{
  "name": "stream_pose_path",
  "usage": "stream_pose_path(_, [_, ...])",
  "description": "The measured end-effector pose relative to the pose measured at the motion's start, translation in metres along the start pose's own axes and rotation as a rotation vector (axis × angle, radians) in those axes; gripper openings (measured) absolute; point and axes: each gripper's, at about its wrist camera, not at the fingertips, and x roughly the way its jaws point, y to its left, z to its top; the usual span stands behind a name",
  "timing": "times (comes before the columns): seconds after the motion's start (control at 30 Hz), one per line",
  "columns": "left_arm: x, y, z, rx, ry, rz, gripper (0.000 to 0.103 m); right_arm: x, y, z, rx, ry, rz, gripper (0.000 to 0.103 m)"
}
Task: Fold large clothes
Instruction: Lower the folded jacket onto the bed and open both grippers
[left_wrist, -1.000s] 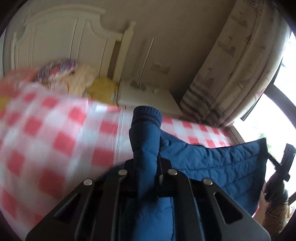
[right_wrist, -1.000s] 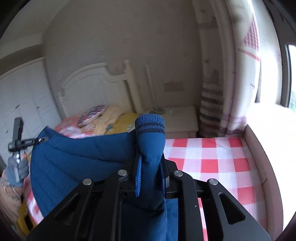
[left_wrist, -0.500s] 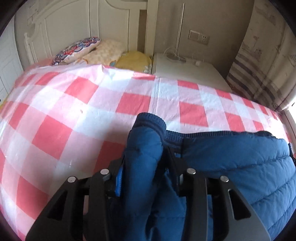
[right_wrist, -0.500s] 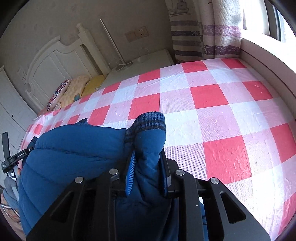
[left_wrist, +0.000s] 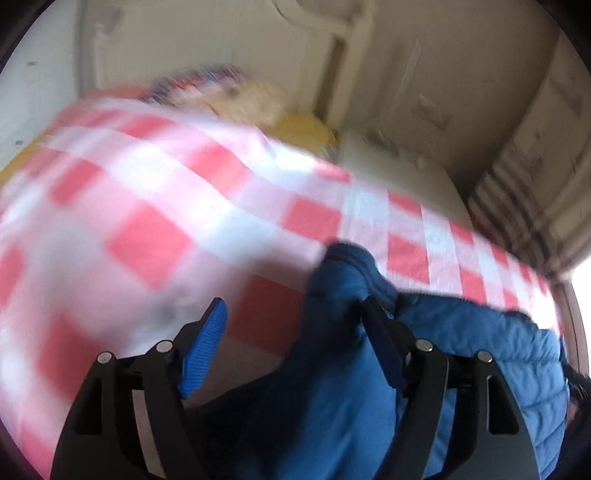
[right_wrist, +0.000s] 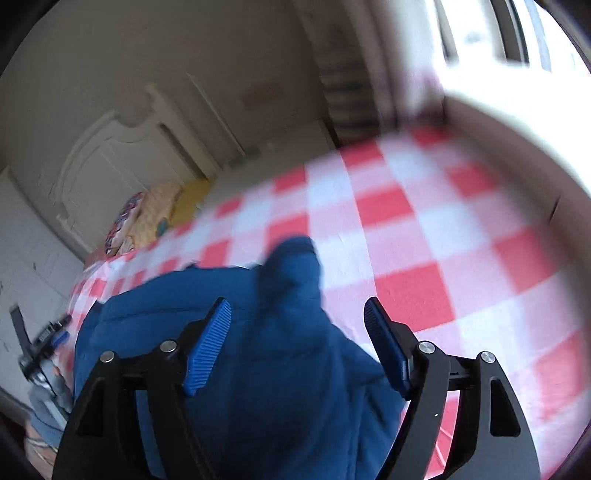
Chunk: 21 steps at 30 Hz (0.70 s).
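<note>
Nearest to me, my left gripper (left_wrist: 291, 325) is opening, its fingers (left_wrist: 205, 347) standing wide apart; the sleeve (left_wrist: 340, 295) of the blue padded jacket (left_wrist: 480, 350) is lying between them, leaning against the right-hand finger and well clear of the blue pad on the left one, so nothing is being pinched. My right gripper (right_wrist: 297, 325) is opening too, fingers (right_wrist: 208, 345) spread, with the jacket's other sleeve (right_wrist: 291, 273) sitting loose in the gap and touching neither pad as far as the blur lets me judge. Each sleeve is pointing straight ahead, away from me, along the line of the fingers, while the jacket's body is stretching sideways between my two hands, its long axis running left to right across the red-and-white checked bed (right_wrist: 424, 221). Both hands are about equally near, one at each end. I am judging that the jacket is being laid down flat here, and that the coming fold depends on that crosswise spread. Farther off, pillows (right_wrist: 162, 210) are lying by the white headboard (right_wrist: 122, 158), with a curtain (left_wrist: 524, 184) beyond.
</note>
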Motion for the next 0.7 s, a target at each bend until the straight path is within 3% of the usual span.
stream_pose_path(0.07, [-0.032,-0.002,-0.005,0.021,-0.076,-0.006,0.090,-0.018,0.027,-0.001,-0.068,-0.019,0.026,0.085])
stream_pose_path(0.2, [-0.077,-0.033,-0.018,0.188,-0.113,-0.035,0.092,-0.046,0.070,-0.021,-0.180,-0.054,0.086,0.092])
stream_pose_path(0.3, [-0.106,-0.044,-0.035,0.238,-0.147,-0.083,0.100,-0.047,0.069,-0.046,-0.230,0.013,0.003,0.092])
stream_pose_path(0.4, [-0.113,-0.034,-0.053,0.221,-0.098,-0.085,0.100,-0.061,0.034,-0.083,-0.179,0.089,-0.020,0.092])
stream_pose_path(0.5, [-0.115,0.008,-0.077,0.138,-0.009,-0.086,0.100,-0.077,-0.005,-0.116,-0.079,0.140,-0.020,0.092])
stream_pose_path(0.57, [-0.118,0.038,-0.098,0.116,0.035,-0.070,0.100,-0.087,-0.026,-0.139,-0.009,0.167,0.046,0.092])
stream_pose_path(0.63, [-0.119,0.063,-0.119,0.104,0.076,-0.061,0.100,-0.092,-0.041,-0.157,0.053,0.170,0.174,0.091])
stream_pose_path(0.7, [-0.114,0.078,-0.136,0.086,0.129,-0.102,0.100,-0.094,-0.044,-0.167,0.077,0.142,0.267,0.069])
